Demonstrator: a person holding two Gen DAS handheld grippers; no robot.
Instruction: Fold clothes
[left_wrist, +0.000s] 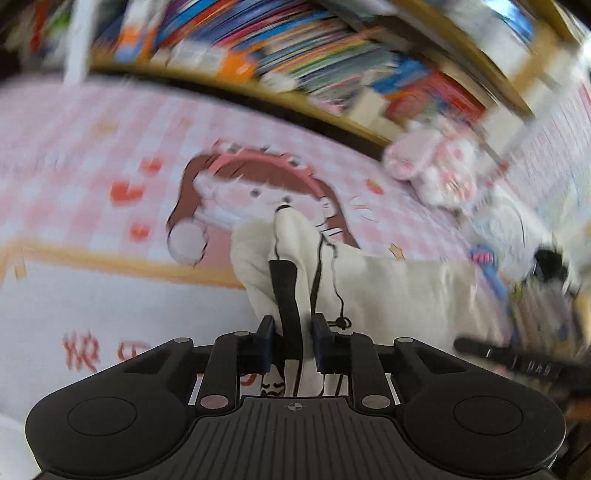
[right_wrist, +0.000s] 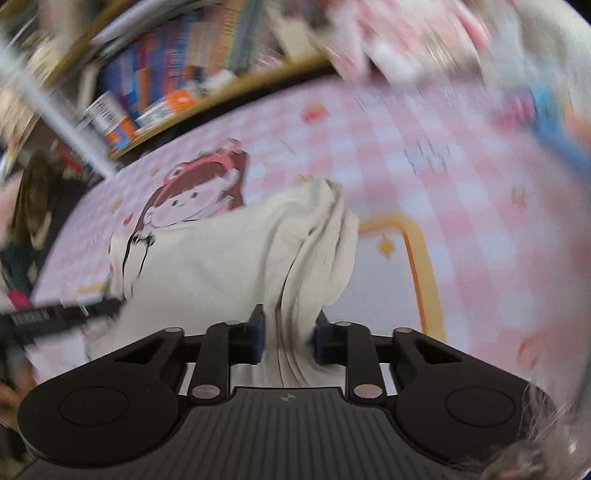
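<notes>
A cream garment (left_wrist: 388, 291) with a black band (left_wrist: 284, 295) and a thin black drawstring (left_wrist: 338, 295) hangs lifted over a pink checked mat. In the left wrist view my left gripper (left_wrist: 293, 343) is shut on a bunched edge of it, band and cloth pinched between the pads. In the right wrist view my right gripper (right_wrist: 288, 339) is shut on another gathered edge of the same garment (right_wrist: 221, 266), which stretches away to the left. Both views are motion-blurred. A black bar at the far left of the right wrist view (right_wrist: 55, 317) looks like the other gripper.
The pink checked mat (left_wrist: 92, 147) carries a cartoon girl print (left_wrist: 258, 184) and an orange-bordered white panel (right_wrist: 417, 258). A low shelf packed with books (left_wrist: 295, 48) runs along its far edge. A pink and white plush toy (left_wrist: 436, 162) lies at the back right.
</notes>
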